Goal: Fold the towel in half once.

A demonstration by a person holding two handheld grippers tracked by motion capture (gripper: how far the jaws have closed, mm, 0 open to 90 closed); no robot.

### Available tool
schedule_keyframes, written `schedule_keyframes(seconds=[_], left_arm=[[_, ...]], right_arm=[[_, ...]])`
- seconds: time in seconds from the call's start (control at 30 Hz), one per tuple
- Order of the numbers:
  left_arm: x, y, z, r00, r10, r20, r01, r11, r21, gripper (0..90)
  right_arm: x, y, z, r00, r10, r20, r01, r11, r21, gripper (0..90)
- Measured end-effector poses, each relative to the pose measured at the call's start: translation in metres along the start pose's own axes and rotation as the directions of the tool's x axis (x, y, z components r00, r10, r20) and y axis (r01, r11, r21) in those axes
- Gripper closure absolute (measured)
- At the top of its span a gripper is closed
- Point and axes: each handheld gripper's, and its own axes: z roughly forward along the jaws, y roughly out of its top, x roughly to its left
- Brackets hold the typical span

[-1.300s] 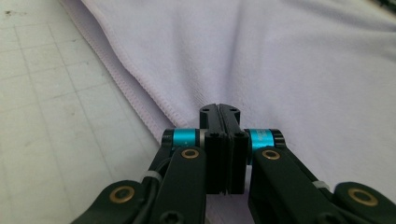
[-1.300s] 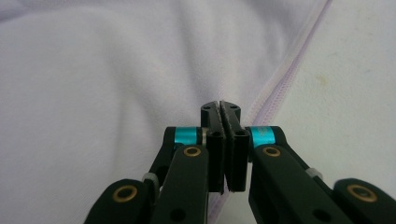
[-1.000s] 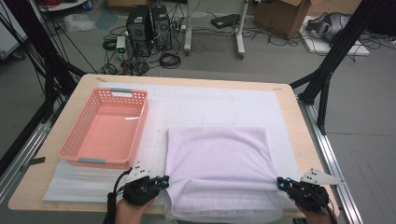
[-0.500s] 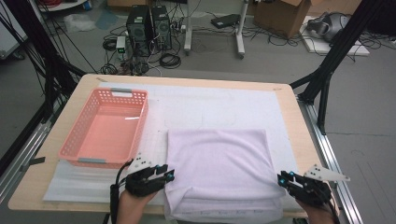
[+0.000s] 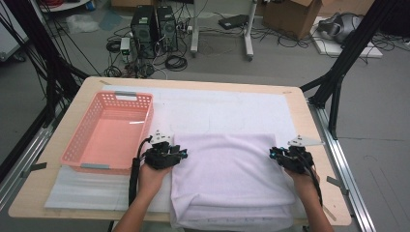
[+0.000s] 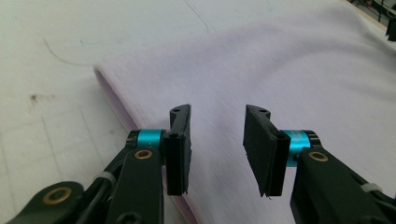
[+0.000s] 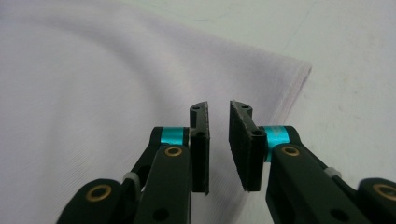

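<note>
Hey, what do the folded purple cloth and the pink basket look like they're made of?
The folded cloth looks like a soft knit or fleecy fabric, matte pale lilac: it drapes, has rounded fold edges and a fine weave in the gripper views. The basket looks like moulded plastic, salmon pink and slightly glossy, with stiff lattice walls.

Both grippers are black: the left gripper (image 6: 217, 149) and right gripper (image 7: 218, 149) carry flat black pads on turquoise collars, with brass-ringed pivots on the linkage arms — a pale triangular plate tops each, and a black cable trails along the bare forearms.
</note>
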Motion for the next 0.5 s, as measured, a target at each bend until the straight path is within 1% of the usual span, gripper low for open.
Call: schedule_keyframes(seconds=[0.03, 0.07, 0.13, 0.17, 0.2, 0.23, 0.27, 0.3, 0.33, 0.37, 0.4, 0.43, 0.47, 0.5], left_arm=[[0.003, 0.001, 0.004, 0.9999, -0.006, -0.010, 0.006, 0.9996, 0.026, 63.1], [0.005, 0.002, 0.006, 0.9998, -0.011, -0.016, 0.012, 0.9994, 0.033, 63.2], [0.008, 0.005, 0.009, 0.9996, -0.016, -0.024, 0.017, 0.9995, 0.027, 63.3], [0.008, 0.006, 0.011, 0.9993, -0.013, -0.034, 0.014, 0.9996, 0.025, 63.2], [0.009, 0.007, 0.012, 0.9991, -0.007, -0.042, 0.009, 0.9995, 0.032, 63.1], [0.010, 0.008, 0.014, 0.9986, -0.003, -0.052, 0.005, 0.9994, 0.033, 62.7], [0.011, 0.009, 0.015, 0.9975, 0.004, -0.071, -0.002, 0.9996, 0.030, 62.5], [0.012, 0.010, 0.016, 0.9964, 0.007, -0.084, -0.005, 0.9996, 0.028, 61.6], [0.013, 0.011, 0.017, 0.9956, -0.001, -0.093, 0.004, 0.9996, 0.026, 59.5], [0.013, 0.012, 0.017, 0.9935, -0.002, -0.114, 0.002, 1.0000, 0.006, 56.9], [0.014, 0.012, 0.017, 0.9923, 0.002, -0.124, -0.002, 1.0000, -0.003, 53.4], [0.014, 0.012, 0.018, 0.9916, -0.004, -0.129, 0.003, 1.0000, -0.008, 52.4], [0.016, 0.012, 0.019, 0.9901, -0.014, -0.140, 0.014, 0.9999, -0.004, 51.6], [0.017, 0.011, 0.021, 0.9875, -0.014, -0.157, 0.015, 0.9999, 0.003, 50.8]], right_arm=[[-0.002, 0.002, 0.007, 1.0000, 0.005, 0.007, -0.005, 1.000, 0.004, 79.4], [-0.004, 0.005, 0.014, 0.9999, 0.013, 0.008, -0.013, 1.000, 0.000, 79.4], [-0.009, 0.008, 0.027, 0.9992, 0.038, 0.012, -0.038, 0.999, 0.003, 79.5], [-0.011, 0.008, 0.033, 0.9989, 0.043, 0.021, -0.043, 0.999, 0.012, 81.1], [-0.014, 0.011, 0.035, 0.9982, 0.049, 0.034, -0.050, 0.999, 0.010, 82.2], [-0.016, 0.011, 0.035, 0.9966, 0.044, 0.069, -0.045, 0.999, 0.017, 83.7], [-0.017, 0.012, 0.034, 0.9928, 0.038, 0.114, -0.040, 0.999, 0.023, 85.1], [-0.019, 0.011, 0.033, 0.9898, 0.055, 0.131, -0.058, 0.998, 0.022, 85.4], [-0.022, 0.011, 0.032, 0.9895, 0.070, 0.127, -0.073, 0.997, 0.020, 85.4], [-0.022, 0.011, 0.031, 0.9870, 0.062, 0.148, -0.067, 0.997, 0.027, 85.4], [-0.023, 0.011, 0.028, 0.9846, 0.052, 0.167, -0.058, 0.998, 0.030, 82.4], [-0.025, 0.011, 0.027, 0.9859, 0.062, 0.155, -0.066, 0.997, 0.025, 76.6], [-0.026, 0.011, 0.025, 0.9874, 0.084, 0.134, -0.086, 0.996, 0.013, 71.5], [-0.027, 0.011, 0.024, 0.9882, 0.088, 0.126, -0.089, 0.996, 0.004, 66.5]])
